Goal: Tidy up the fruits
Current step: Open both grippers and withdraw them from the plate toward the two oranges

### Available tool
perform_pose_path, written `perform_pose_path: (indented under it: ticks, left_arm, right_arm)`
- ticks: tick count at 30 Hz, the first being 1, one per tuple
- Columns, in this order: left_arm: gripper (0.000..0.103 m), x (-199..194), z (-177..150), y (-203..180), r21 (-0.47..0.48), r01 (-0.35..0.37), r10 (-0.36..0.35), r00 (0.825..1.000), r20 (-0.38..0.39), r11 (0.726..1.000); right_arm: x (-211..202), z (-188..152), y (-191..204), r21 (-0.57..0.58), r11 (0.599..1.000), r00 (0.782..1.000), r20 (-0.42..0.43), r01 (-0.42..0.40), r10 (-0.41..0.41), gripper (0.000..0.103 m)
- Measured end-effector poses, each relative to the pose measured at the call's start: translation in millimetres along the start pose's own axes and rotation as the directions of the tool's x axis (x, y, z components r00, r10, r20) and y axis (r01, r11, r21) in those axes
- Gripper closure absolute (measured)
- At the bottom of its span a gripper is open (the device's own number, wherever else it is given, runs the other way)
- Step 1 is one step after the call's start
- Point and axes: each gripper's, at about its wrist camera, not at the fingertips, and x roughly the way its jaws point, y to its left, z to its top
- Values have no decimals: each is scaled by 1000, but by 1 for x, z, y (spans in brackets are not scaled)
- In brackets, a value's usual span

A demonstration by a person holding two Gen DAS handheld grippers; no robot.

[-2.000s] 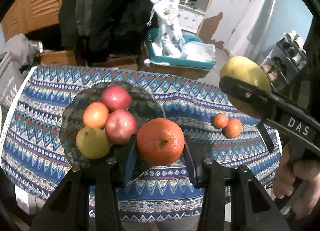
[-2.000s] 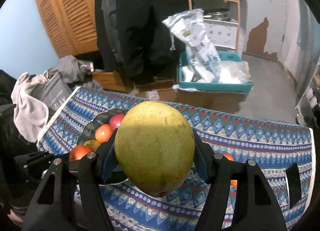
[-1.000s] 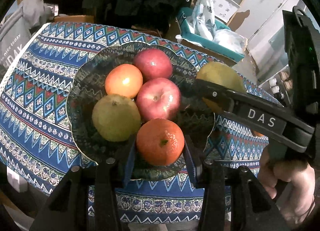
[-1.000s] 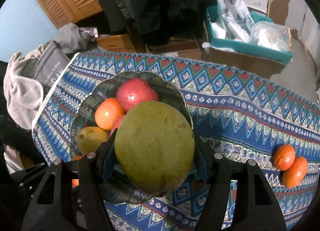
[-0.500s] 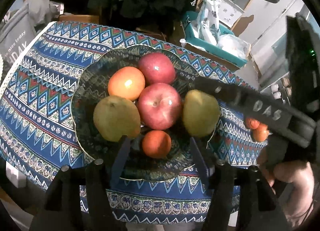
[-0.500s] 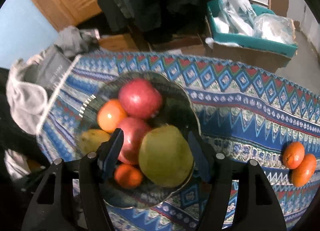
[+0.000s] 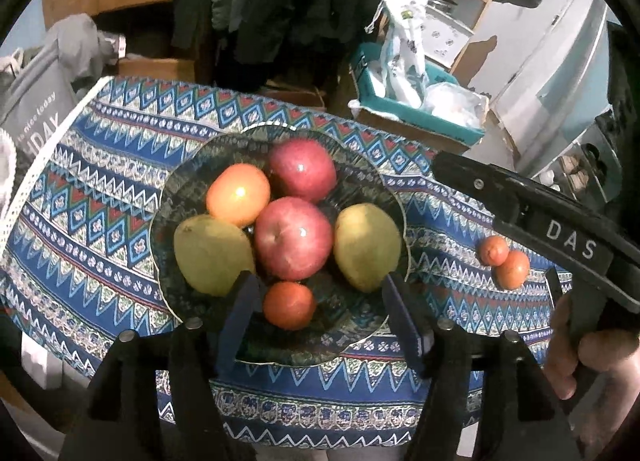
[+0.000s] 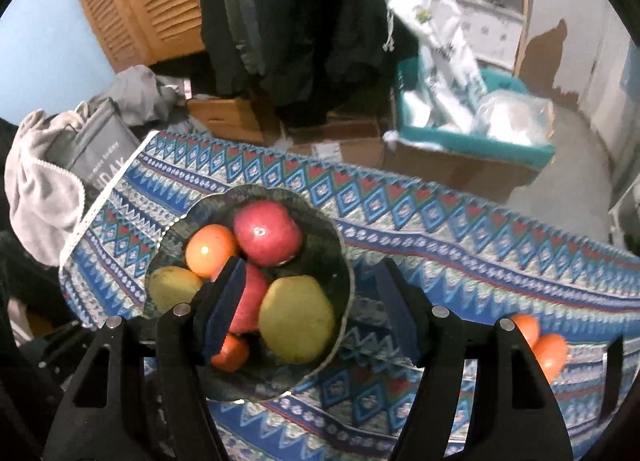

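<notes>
Both fruits had left the grippers since two seconds earlier. Seen from the left wrist, the left gripper (image 7: pixel 320 313) stood wide and empty above the bowl (image 7: pixel 400 197) near the worktop's left end, the orange (image 7: pixel 289 305) dropped at its near rim beside the mango (image 7: pixel 366 247).

Seen from the right wrist, the right gripper (image 8: pixel 310 301) also gaped empty. Two tangerines (image 8: pixel 546 345) remained near the right edge; fetching them likely came next.

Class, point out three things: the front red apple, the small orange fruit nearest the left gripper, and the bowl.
front red apple (image 7: pixel 294 239), left wrist view, centre of its skin
small orange fruit (image 7: pixel 289 305), left wrist view, its middle
bowl (image 7: pixel 180 181), left wrist view, bare rim
</notes>
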Motion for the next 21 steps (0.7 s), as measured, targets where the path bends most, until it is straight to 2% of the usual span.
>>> perform_pose_path:
  ticks: [10,21]
  left_arm:
    - [32,-24,2,-23,65,-15,11,997,70,998]
    - [30,-48,3,-58,138,-5,-13,991,131,990]
  right_arm:
    - [-52,-2,-20,16,998,993,96,69,-70,31]
    - [-110,-12,-52,60,988,969,197,142,-151,29]
